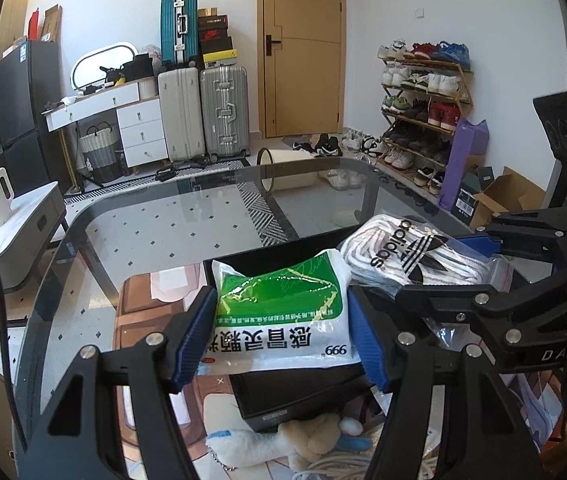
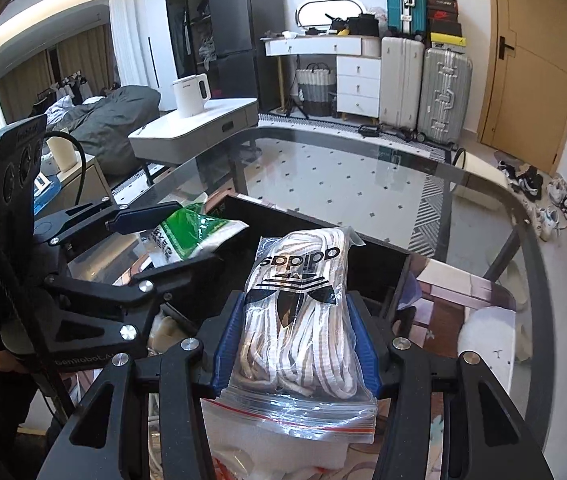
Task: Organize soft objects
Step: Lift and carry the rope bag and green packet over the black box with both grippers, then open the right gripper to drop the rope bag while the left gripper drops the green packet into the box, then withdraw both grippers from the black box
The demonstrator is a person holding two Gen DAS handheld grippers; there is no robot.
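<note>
Over the smoked-glass desk (image 1: 155, 216), the left gripper (image 1: 279, 332) clamps a green-and-white plastic medicine packet (image 1: 283, 312) between its blue pads. Just beside it, the right gripper (image 2: 295, 344) squeezes a clear zip bag of white-and-grey striped laces (image 2: 303, 320). Both packages hang above an open black box (image 2: 371, 256) near the desk's front edge.

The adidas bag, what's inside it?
Inside the clear adidas bag, held by the right gripper, are bundled white laces or cords with grey stripes. How many cannot be told; the coils cover one another.
</note>
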